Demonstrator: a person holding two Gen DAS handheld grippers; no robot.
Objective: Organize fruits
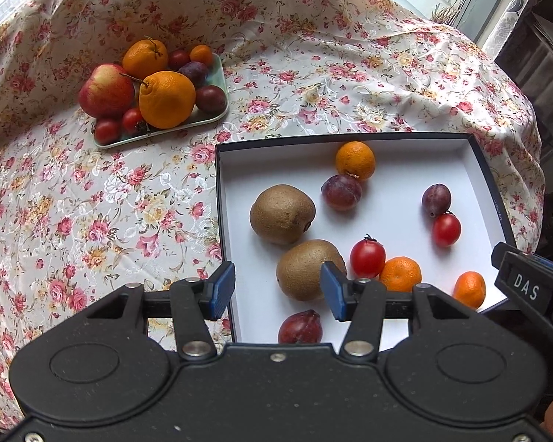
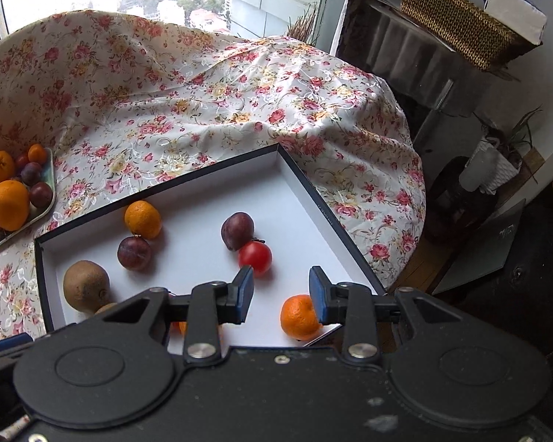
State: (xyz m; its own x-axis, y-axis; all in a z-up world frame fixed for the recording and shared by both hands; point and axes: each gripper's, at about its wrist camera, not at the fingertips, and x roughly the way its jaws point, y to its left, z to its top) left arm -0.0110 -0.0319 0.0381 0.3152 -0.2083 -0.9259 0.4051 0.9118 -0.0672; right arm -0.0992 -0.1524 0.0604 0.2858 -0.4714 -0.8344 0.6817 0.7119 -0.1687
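Two black grippers with blue finger pads, both above the near edge of a shallow box with dark outside walls and a white inside [image 1: 473,151]. Left gripper [image 1: 278,291] wide open, nothing held, hanging over the box's near left wall; right gripper [image 2: 281,294] open too, nothing held, over the near right corner.

Inside the box, loose on the white floor: two fuzzy brown kiwis, one [image 1: 282,213] farther back and one [image 1: 309,269] close to the left gripper's right pad. Small round orange mandarin [image 1: 355,160] near the far wall, touching a dark purple plum [image 1: 341,192] just in front. Another purple plum [image 1: 436,199] by the right wall, touching a shiny red cherry tomato [image 1: 446,229]. Second red tomato [image 1: 367,258] pressed against another small mandarin [image 1: 400,274]. One more little mandarin [image 2: 299,317] just beside the right gripper's right pad (touching or not, hard to tell). Reddish plum [image 1: 300,327] at the near edge, partly hidden.

Off to the left, well apart from the box, a pale green flat tray [image 1: 217,114] piled with a red apple [image 1: 107,90], two big oranges, dark plums and little tomatoes. All on a flowery pink and cream tablecloth [image 1: 92,202].
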